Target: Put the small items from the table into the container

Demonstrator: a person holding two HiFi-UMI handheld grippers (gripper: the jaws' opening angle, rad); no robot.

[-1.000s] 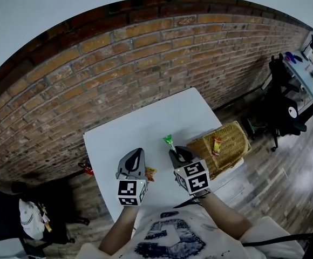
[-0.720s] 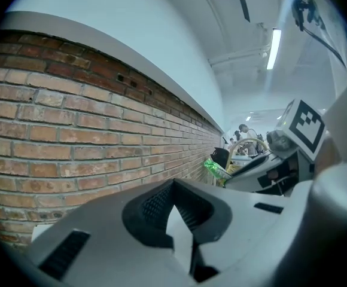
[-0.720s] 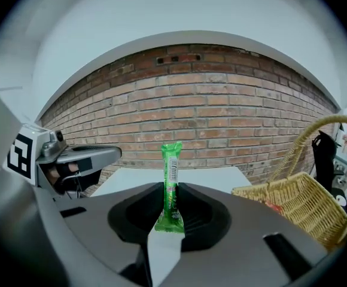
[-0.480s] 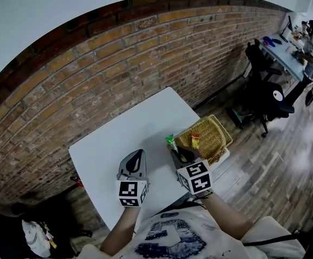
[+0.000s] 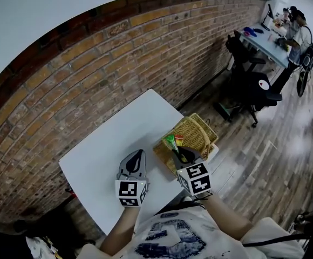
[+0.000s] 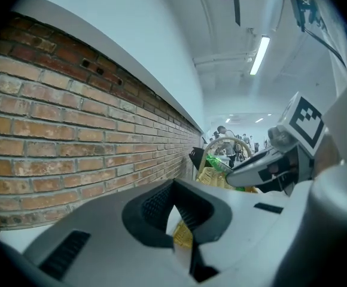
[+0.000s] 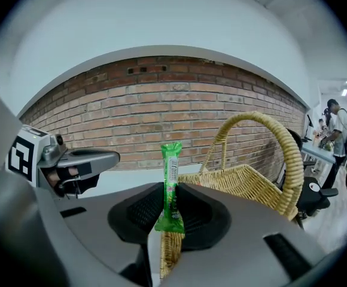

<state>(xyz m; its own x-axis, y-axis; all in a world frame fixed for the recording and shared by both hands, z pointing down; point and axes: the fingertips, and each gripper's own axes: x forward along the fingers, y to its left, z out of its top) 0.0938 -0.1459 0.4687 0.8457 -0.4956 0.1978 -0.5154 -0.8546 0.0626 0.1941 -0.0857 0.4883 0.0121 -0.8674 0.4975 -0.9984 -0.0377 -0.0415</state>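
Observation:
A wicker basket (image 5: 195,135) with a hoop handle (image 7: 279,137) stands at the right end of the white table (image 5: 108,150). A red-and-yellow packet (image 5: 179,140) lies inside it. My right gripper (image 5: 177,151) is shut on a green stick packet (image 7: 171,187), which stands upright between the jaws at the basket's near left rim. My left gripper (image 5: 136,155) hovers over the table left of the basket. It is shut on a yellow packet (image 6: 183,234), mostly hidden by the jaws. The right gripper (image 6: 263,166) shows in the left gripper view, in front of the basket (image 6: 212,175).
A brick wall (image 5: 92,74) runs behind the table. Office chairs (image 5: 248,85) and a desk (image 5: 264,39) with people stand far right on the wooden floor (image 5: 270,161). The table's right edge lies just beyond the basket.
Both grippers have travelled right across the table towards the basket. The green packet, earlier over bare table, now stands at the basket's rim. Both grips are unchanged.

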